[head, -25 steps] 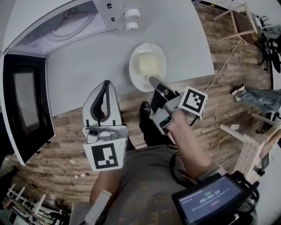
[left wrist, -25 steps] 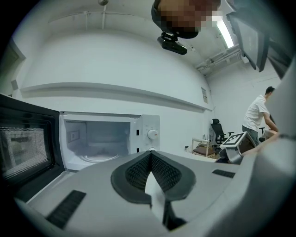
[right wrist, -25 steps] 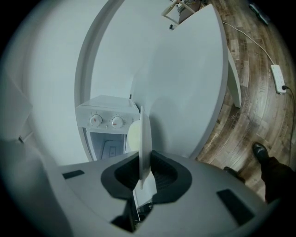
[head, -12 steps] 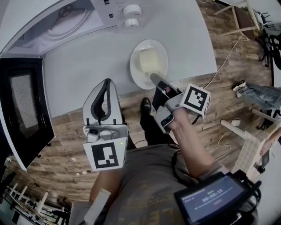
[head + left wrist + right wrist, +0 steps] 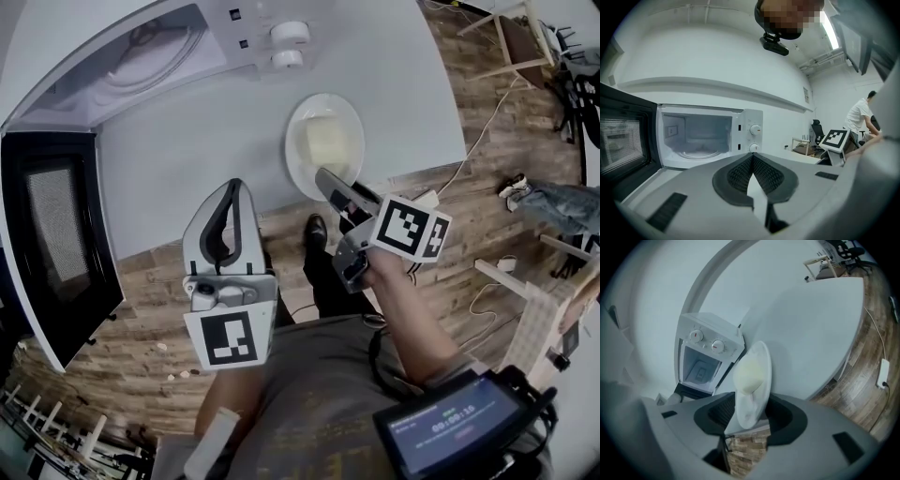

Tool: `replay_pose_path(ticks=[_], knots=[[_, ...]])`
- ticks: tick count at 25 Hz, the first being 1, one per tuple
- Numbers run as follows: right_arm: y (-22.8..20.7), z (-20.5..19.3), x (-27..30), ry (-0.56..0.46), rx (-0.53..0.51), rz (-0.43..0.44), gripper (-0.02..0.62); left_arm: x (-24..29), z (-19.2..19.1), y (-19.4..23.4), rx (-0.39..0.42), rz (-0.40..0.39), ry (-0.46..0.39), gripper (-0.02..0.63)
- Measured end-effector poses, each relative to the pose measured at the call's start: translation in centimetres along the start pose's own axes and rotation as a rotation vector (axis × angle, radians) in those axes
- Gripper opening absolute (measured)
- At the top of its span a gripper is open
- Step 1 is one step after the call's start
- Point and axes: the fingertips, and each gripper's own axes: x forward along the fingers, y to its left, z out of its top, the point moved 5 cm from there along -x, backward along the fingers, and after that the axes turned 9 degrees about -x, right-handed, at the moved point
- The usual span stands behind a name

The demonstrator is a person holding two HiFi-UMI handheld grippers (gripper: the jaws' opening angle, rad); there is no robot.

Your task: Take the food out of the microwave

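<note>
The white plate (image 5: 302, 171) with a pale block of food (image 5: 327, 141) lies on the white table (image 5: 187, 159), in front of the microwave's knobs. My right gripper (image 5: 324, 179) is at the plate's near rim. Its jaws are opening, with the rim between them and a gap beside it. The right gripper view shows the plate (image 5: 749, 404) and food (image 5: 750, 373) between the jaws of that gripper (image 5: 750, 417). My left gripper (image 5: 231, 190) is shut on nothing, over the table's near edge. It points at the open, empty microwave (image 5: 698, 136).
The white microwave (image 5: 141, 56) stands at the table's back left, its dark door (image 5: 61, 244) swung wide toward me. Wooden floor (image 5: 141, 309) lies below the table's edge. Chairs and a person (image 5: 860, 115) are far off to the right.
The right gripper's jaws have spread apart at the plate's rim and the gripper has rolled, turning its marker cube. The plate stays on the table. The left gripper has stayed in place.
</note>
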Motion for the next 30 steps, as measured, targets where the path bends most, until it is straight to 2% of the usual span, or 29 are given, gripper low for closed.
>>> replay_pose_path(ticks=[5,13,21,25,30], knots=[[0.9,-0.5,0.3,0.124,-0.143,0.026,0.287,0.0,-0.4,0.1,-0.010,-0.012,0.017,0.006],[1.6,-0.8,0.5,0.325,-0.350,0.048,0.334,0.6,-0.2,0.4,-0.010,-0.032,0.010,0.006],[1.5,-1.8,0.3,0.538,-0.555,0.039,0.331,0.6,-1.0,0.9,-0.035,-0.039,0.028,0.006],[1.3,-2.6,-0.2,0.633,-0.611,0.043,0.313,0.4,-0.7,1.3,-0.041,-0.033,0.018,0.006],[1.1,-3.1,-0.3,0.646,-0.613,0.055,0.284,0.3,-0.9,1.6,-0.044,-0.029,0.022,0.006]])
